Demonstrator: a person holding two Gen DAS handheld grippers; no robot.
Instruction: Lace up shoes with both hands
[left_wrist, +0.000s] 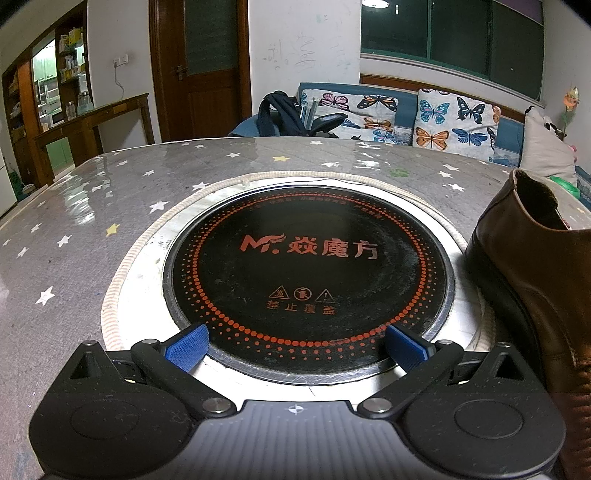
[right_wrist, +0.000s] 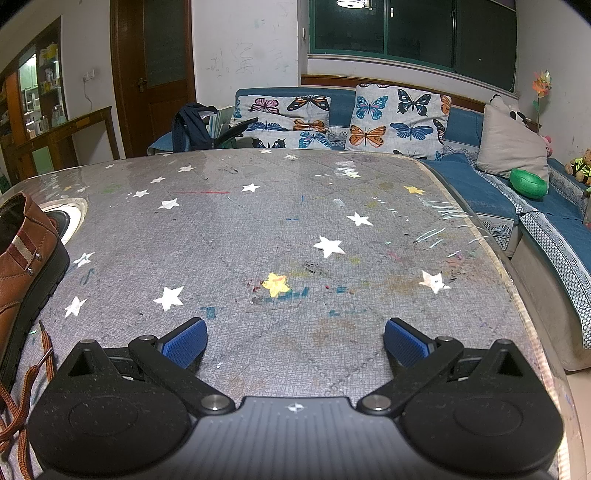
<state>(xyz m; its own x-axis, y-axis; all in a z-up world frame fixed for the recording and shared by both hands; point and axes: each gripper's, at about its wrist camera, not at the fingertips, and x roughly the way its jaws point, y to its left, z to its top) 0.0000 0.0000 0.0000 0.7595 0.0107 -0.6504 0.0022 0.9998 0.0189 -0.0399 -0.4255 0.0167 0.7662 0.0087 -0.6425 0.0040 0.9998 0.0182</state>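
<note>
Across the room's middle we have one round tabletop (right_wrist: 280, 229), covered in a grey cloth with white and yellow stars under clear film. Sunk into its centre is one round black cooktop (left_wrist: 306, 273) with orange dots and lettering, ringed by a steel rim; nothing sits on it. Next in size, we see one brown leather shoe (left_wrist: 535, 266) standing just beside the cooktop, its dark sole overlapping the steel rim; in the left wrist view it fills the right edge, heel toward the far edge of the tabletop, and its opening looks dark, so we cannot tell what is inside. In the right wrist view the same shoe sits at the left edge, and a brown lace (right_wrist: 26, 380) trails loose from it onto the cloth near the tabletop's near edge. Our left gripper (left_wrist: 295, 347) hovers over the near rim of the cooktop, blue fingers spread wide apart, gripping nothing. Our right gripper (right_wrist: 295, 341) hangs over bare cloth, fingers likewise wide apart, nothing between them.
</note>
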